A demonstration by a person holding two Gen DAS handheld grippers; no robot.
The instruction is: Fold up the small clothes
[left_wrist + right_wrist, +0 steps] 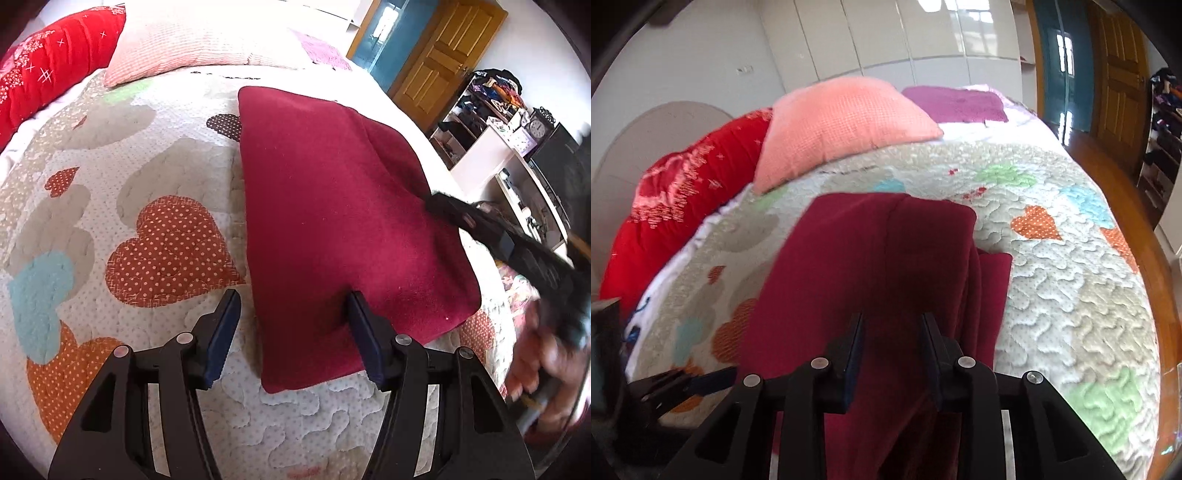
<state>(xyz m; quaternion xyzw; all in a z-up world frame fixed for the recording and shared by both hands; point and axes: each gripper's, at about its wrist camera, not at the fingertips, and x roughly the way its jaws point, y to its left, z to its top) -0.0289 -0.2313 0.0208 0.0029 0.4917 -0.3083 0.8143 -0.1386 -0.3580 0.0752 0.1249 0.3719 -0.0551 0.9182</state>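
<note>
A dark red garment (332, 221) lies folded flat on the quilted bed. My left gripper (291, 299) is open, its jaws straddling the garment's near left edge, just above it. My right gripper (892, 321) is open over the garment (886, 266) at its near end, jaws apart with the cloth between and below them. In the left wrist view the right gripper (443, 206) appears blurred at the garment's right edge, held by a hand. The left gripper's blue fingertip (713, 376) shows at the lower left of the right wrist view.
The heart-patterned quilt (147, 240) covers the bed. A pink pillow (842, 122) and a red pillow (683, 206) lie at the bed's head. A purple cloth (956, 103) lies at the far corner. Shelves (495, 118) and a wooden door (443, 55) stand beyond the bed.
</note>
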